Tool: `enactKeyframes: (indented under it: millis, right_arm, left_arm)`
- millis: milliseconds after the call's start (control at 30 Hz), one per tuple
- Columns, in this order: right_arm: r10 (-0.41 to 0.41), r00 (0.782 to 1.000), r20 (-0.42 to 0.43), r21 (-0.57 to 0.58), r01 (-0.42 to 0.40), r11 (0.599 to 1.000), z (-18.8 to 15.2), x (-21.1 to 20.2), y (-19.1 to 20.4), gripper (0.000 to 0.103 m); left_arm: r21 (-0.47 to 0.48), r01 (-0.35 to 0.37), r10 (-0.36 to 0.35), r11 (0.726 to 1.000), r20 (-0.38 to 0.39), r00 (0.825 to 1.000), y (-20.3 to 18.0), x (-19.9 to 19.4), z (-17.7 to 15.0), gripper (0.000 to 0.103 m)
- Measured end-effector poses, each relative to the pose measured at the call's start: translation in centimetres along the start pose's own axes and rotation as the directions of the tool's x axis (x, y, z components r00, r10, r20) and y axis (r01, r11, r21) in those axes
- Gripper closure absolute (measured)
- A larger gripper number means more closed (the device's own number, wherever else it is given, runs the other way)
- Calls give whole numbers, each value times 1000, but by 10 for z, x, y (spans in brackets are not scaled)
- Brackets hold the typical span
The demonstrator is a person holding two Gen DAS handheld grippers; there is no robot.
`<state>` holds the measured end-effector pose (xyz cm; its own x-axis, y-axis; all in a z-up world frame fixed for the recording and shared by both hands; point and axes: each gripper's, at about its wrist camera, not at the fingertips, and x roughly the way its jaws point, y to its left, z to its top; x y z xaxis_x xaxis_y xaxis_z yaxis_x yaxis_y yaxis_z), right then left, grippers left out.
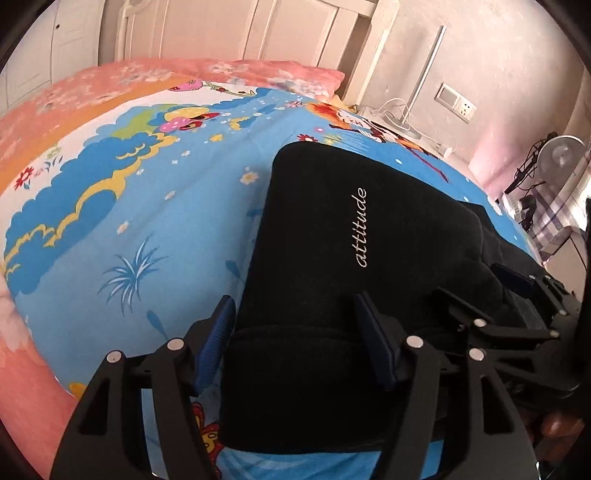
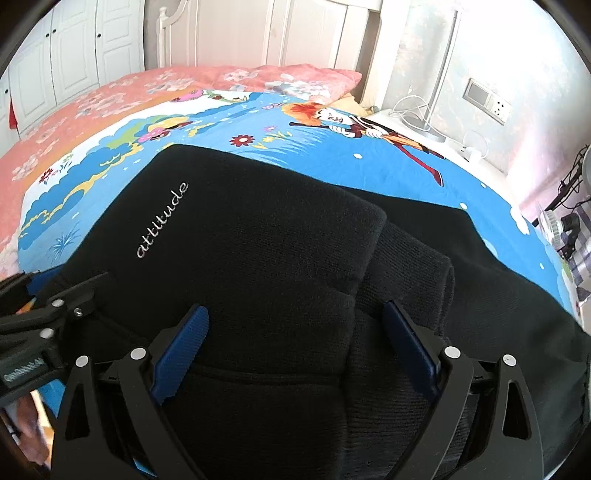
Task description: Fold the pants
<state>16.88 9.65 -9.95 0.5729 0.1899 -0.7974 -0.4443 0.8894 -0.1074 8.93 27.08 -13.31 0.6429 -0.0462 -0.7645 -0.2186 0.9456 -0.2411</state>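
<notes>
Black pants [image 1: 332,221] lie folded on the blue cartoon bedsheet [image 1: 147,221], with white "attitude" lettering on the upper layer. My left gripper [image 1: 293,299] is open and straddles their near left part: one blue pad [image 1: 218,332] sits beside the left edge, the other rests on top of the fabric. In the right wrist view the pants [image 2: 258,240] fill the middle, with a thicker fold running down the centre. My right gripper [image 2: 295,306] is open wide just above them, with the fabric between its pads. The left gripper [image 2: 55,291] shows at that view's left edge.
A pink floral pillow [image 1: 258,72] lies at the head of the bed, under a white headboard [image 1: 258,29]. To the right stand a nightstand [image 2: 424,125] with a lamp and cables, and a fan [image 1: 561,153]. Bare sheet [image 2: 332,147] lies beyond the pants.
</notes>
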Motion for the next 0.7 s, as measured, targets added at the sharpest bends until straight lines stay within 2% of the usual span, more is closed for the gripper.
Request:
enactKeyframes:
  millis: [33,67,167,233,300,367,400,433,500,567,600,667,700]
  right_arm:
    - [20,1000,10,0,-20,1000,6,-6,-2,26]
    - [31,999,21,0,-31,1000,10,-11,-4,30]
    - [37,997,61,33,-39,999,30,-18,-16,30]
    - [31,998,59,50,-34,998,42,-11,-22,30]
    - [-20,999,31,47,18,999,52,6,-27,30]
    - [-97,994,-43,18,98,995,51,32,-28,30]
    - [-97,993,-68,13,98,995,48,41,-29,30]
    - [-104,993,-54,13,105,994,47,42,-29,25]
    - [-134,990,-42,-1,134,991,46,41,-27,25]
    - [-147,989,-34,-12,147,989,46,42,-27,23]
    - [-144,989,-34,-7,144,990,45,42,-28,22]
    - [-127,991,-38,10,128,992,44,43,-32,21]
    - [-120,992,-40,18,120,993,43,43,-33,21]
  left_arm:
    - [7,-3,3,1000,5,1000,0,0,0,36]
    - [13,-6,6,1000,8,1000,-1,0,-1,36]
    - [9,-5,5,1000,13,1000,-1,1,-1,36]
    - [11,-7,7,1000,15,1000,-2,1,0,36]
    - [19,-10,10,1000,16,1000,-2,0,0,36]
    - [27,-12,12,1000,17,1000,-3,-1,1,36]
    - [29,-10,10,1000,19,1000,-4,-2,0,38]
    - [31,-6,6,999,23,1000,-5,-3,0,39]
    - [36,-7,6,999,36,999,-6,-5,-1,41]
    - [20,-2,1,1000,70,998,-6,-11,-2,45]
    - [24,-11,8,1000,111,994,-9,-19,-4,47]
    - [85,-56,40,995,181,983,-21,-31,-7,51]
    - [106,-60,38,993,200,979,-23,-34,-8,56]
